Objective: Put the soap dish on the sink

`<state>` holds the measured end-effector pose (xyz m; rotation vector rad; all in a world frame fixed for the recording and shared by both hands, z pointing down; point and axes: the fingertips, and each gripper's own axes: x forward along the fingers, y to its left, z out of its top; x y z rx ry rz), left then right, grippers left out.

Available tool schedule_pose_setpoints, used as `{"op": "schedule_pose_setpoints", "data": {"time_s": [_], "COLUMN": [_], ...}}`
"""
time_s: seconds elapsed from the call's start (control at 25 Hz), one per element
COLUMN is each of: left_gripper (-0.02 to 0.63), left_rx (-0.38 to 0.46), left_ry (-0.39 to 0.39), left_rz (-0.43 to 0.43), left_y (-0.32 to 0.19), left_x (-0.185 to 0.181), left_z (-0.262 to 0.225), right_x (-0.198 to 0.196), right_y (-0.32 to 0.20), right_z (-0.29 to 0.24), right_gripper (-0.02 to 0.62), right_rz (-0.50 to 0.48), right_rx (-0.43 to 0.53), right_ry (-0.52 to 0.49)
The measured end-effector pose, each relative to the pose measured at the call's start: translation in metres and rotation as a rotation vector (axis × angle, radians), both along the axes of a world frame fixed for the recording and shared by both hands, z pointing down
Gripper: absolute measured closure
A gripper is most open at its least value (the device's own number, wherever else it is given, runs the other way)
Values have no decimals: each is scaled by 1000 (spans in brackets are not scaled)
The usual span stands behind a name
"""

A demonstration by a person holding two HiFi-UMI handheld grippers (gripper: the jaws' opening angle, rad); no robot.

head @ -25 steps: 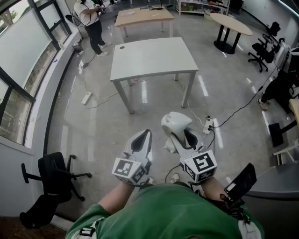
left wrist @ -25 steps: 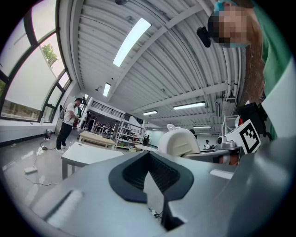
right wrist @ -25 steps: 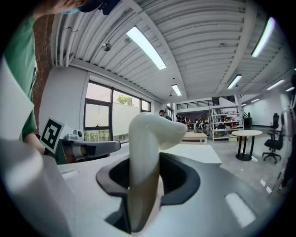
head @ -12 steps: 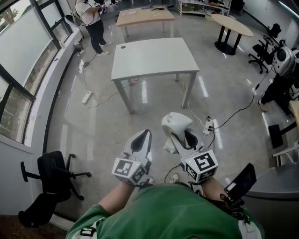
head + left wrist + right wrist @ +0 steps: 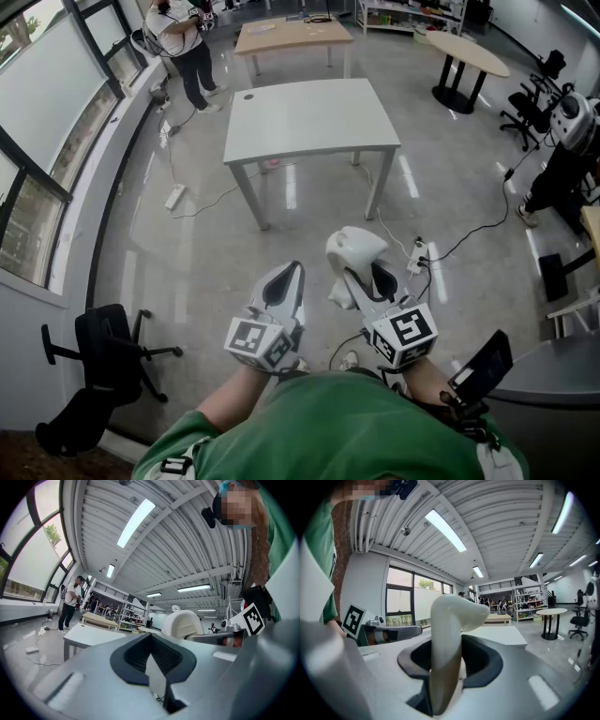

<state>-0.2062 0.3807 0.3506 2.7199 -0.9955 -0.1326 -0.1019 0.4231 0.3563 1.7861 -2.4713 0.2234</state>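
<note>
The white soap dish (image 5: 354,248) stands on edge between the jaws of my right gripper (image 5: 363,279), which is shut on it. In the right gripper view the soap dish (image 5: 450,620) rises from between the dark pads and curves over to the right at its top. My left gripper (image 5: 284,283) is held level beside it, to the left. Its jaws are shut with nothing between them (image 5: 152,656). From the left gripper view the dish (image 5: 183,623) shows as a rounded white shape just past the right gripper (image 5: 225,637). No sink is in view.
A white table (image 5: 309,117) stands ahead, with a wooden table (image 5: 291,36) behind it and a person (image 5: 183,37) near the windows. A black office chair (image 5: 112,347) is at lower left. A power strip (image 5: 417,251) and cables lie on the floor.
</note>
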Motion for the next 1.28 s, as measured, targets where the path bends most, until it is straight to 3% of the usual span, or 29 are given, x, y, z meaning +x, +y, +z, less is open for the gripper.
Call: {"op": "schedule_pose_setpoints", "data": {"time_s": [0.6, 0.84, 1.28], "left_gripper": [600, 600, 600], "left_rx": [45, 55, 49], "left_ry": [5, -10, -17], "left_rz": [-61, -82, -100], "left_y": [-5, -9, -79], "left_x": [55, 61, 55], "left_z": [-5, -5, 2], "right_x": [69, 79, 78], "right_y": [-6, -13, -78], "right_z": [2, 5, 17], "right_gripper": [453, 453, 453], "right_rz": [-15, -36, -12], "right_rx": [21, 17, -8], "right_ry": [-20, -31, -22]}}
